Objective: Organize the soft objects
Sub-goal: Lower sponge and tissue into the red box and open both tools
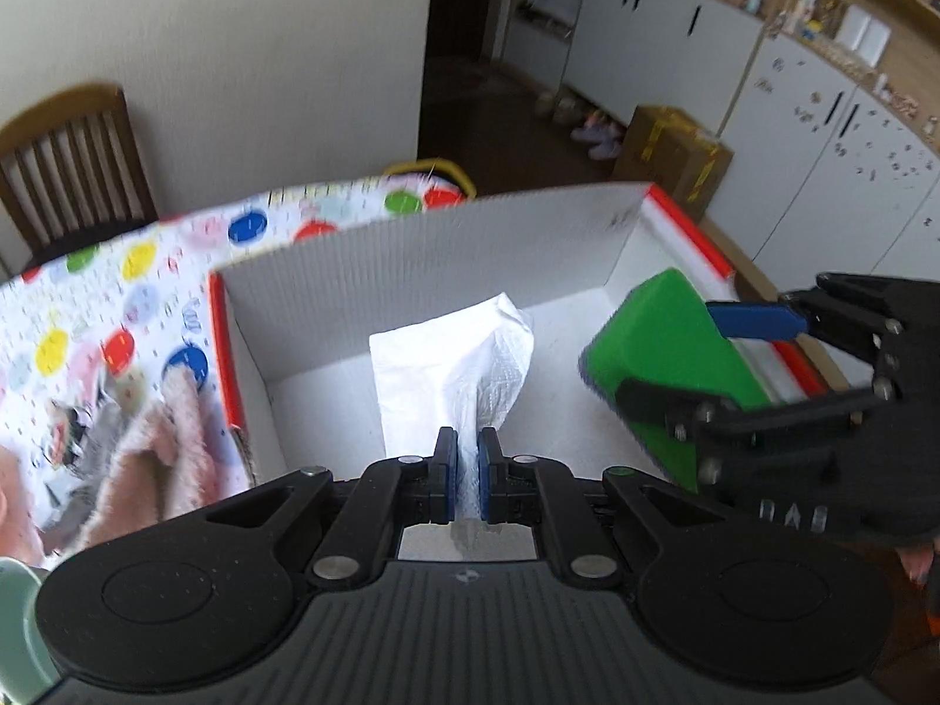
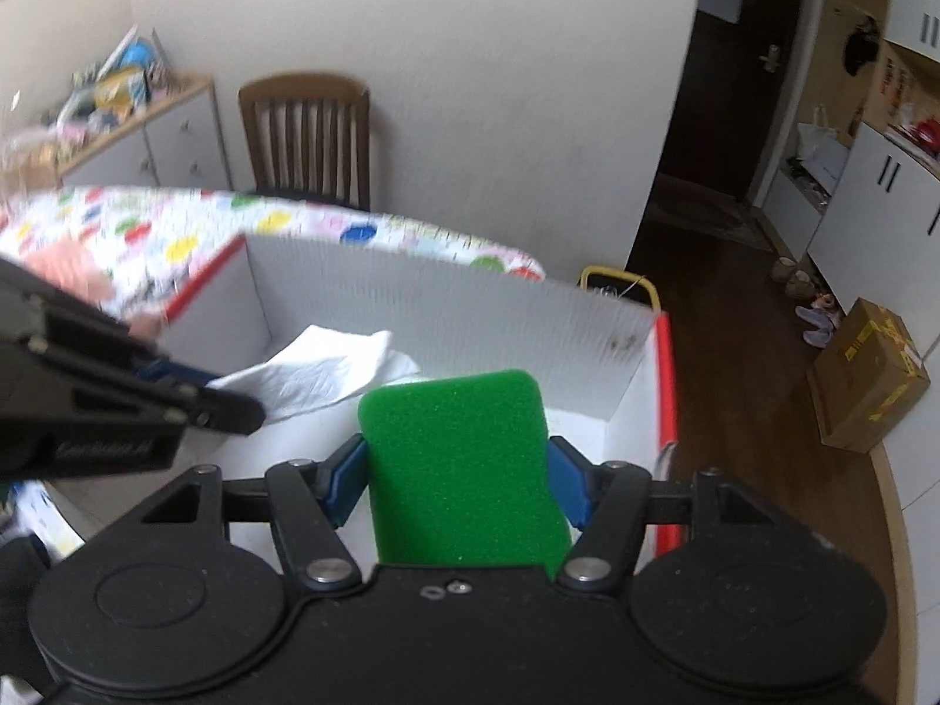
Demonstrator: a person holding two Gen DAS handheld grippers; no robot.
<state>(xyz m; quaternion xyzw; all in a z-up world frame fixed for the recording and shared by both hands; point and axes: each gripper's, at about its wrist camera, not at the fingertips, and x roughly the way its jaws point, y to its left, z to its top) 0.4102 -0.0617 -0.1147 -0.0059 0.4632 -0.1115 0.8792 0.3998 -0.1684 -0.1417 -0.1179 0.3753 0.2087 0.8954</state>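
Observation:
My left gripper (image 1: 467, 451) is shut on a white paper towel (image 1: 452, 364), which hangs over the inside of a white box with red edges (image 1: 411, 247). The towel (image 2: 317, 376) also shows in the right wrist view, held by the left gripper (image 2: 235, 411) coming in from the left. My right gripper (image 2: 458, 470) is shut on a green sponge (image 2: 458, 458), its blue pads pressing both sides. It holds the sponge over the box (image 2: 446, 305) interior. In the left wrist view the sponge (image 1: 664, 352) and right gripper (image 1: 734, 352) are at the right, above the box's right side.
The box stands on a table with a dotted colourful cloth (image 1: 117, 294). A pink fluffy item (image 1: 158, 440) lies on the cloth left of the box. A wooden chair (image 2: 305, 135) stands behind the table. A cardboard carton (image 2: 869, 382) and white cabinets (image 1: 664, 47) are to the right.

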